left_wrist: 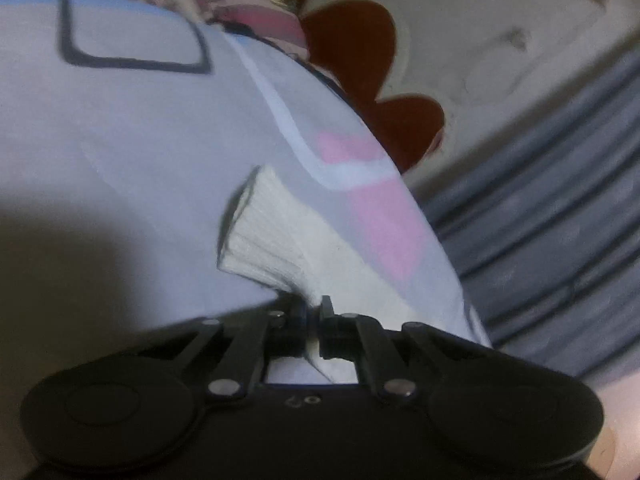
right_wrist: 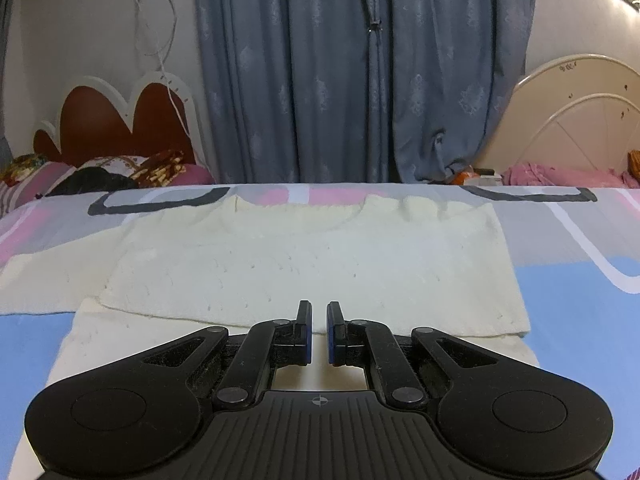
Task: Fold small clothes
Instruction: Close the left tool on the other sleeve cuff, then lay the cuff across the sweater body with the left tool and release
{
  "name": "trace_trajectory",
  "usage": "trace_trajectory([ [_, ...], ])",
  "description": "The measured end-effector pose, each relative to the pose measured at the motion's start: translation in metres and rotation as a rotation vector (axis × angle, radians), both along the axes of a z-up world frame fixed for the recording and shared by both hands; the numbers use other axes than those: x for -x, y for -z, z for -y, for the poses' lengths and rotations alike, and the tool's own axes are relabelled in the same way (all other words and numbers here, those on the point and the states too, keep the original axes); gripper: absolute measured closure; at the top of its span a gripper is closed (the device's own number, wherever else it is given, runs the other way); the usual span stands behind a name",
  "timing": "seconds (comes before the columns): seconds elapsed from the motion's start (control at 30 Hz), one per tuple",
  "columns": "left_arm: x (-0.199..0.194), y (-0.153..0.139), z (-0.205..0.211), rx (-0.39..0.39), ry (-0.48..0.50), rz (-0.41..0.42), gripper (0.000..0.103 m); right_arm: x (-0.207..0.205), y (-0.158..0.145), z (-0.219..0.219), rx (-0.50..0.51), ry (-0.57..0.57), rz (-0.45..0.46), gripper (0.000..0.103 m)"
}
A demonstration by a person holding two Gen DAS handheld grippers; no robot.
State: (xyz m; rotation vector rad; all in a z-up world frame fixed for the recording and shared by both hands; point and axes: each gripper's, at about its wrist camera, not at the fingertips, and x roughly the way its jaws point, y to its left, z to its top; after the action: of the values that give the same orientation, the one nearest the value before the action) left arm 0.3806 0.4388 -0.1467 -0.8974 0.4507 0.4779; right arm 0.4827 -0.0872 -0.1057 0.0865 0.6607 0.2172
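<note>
A cream knitted sweater [right_wrist: 304, 264] lies flat on the bed, one side folded over its body, the other sleeve stretching left. My left gripper [left_wrist: 314, 312] is shut on the ribbed cuff of that sleeve [left_wrist: 272, 232], lifted a little off the bedsheet [left_wrist: 140, 128]. My right gripper [right_wrist: 319, 320] hovers over the sweater's near hem, its jaws nearly together with a narrow gap and nothing between them.
The bedsheet [right_wrist: 580, 280] has blue, pink and grey patches. A red and white headboard [right_wrist: 120, 120] and pillows [right_wrist: 132, 172] stand at the left. Blue curtains [right_wrist: 360, 72] hang behind. A second cream headboard [right_wrist: 580, 120] is at the right.
</note>
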Motion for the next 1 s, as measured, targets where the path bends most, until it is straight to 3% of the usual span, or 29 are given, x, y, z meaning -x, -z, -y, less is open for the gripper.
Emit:
trace_trajectory([
  [0.1,-0.004,-0.024,0.031,-0.131,0.080,0.054,0.099,-0.001,0.000,0.006,0.000,0.009,-0.003,0.098],
  [0.2,-0.035,-0.050,0.086,-0.255,0.260,0.087,0.099,-0.002,0.001,0.015,-0.006,0.019,0.004,0.098],
  [0.37,-0.092,-0.072,0.194,-0.360,0.517,0.115,0.099,-0.004,0.001,0.034,-0.039,0.042,0.010,0.098],
  [0.53,-0.143,-0.061,0.313,-0.414,0.738,0.035,0.099,0.002,-0.006,0.062,-0.090,0.078,0.018,0.098],
  [0.7,-0.163,-0.032,0.393,-0.454,0.879,-0.046,0.098,0.001,-0.016,0.100,-0.179,0.126,0.003,0.098],
  [0.73,-0.167,-0.025,0.405,-0.452,0.912,-0.064,0.090,0.002,-0.017,0.105,-0.197,0.118,0.001,0.098],
  [0.77,-0.165,-0.015,0.413,-0.447,0.941,-0.085,0.074,0.002,-0.018,0.110,-0.208,0.107,0.001,0.098],
  [0.8,-0.155,-0.008,0.417,-0.448,0.966,-0.086,0.067,0.003,-0.019,0.111,-0.215,0.099,-0.002,0.098],
  [0.87,-0.138,-0.007,0.423,-0.477,0.984,-0.051,0.048,0.003,-0.018,0.115,-0.242,0.077,-0.020,0.098],
  [1.0,-0.100,-0.015,0.399,-0.501,0.928,-0.027,0.047,0.002,-0.009,0.106,-0.241,0.065,-0.054,0.098],
])
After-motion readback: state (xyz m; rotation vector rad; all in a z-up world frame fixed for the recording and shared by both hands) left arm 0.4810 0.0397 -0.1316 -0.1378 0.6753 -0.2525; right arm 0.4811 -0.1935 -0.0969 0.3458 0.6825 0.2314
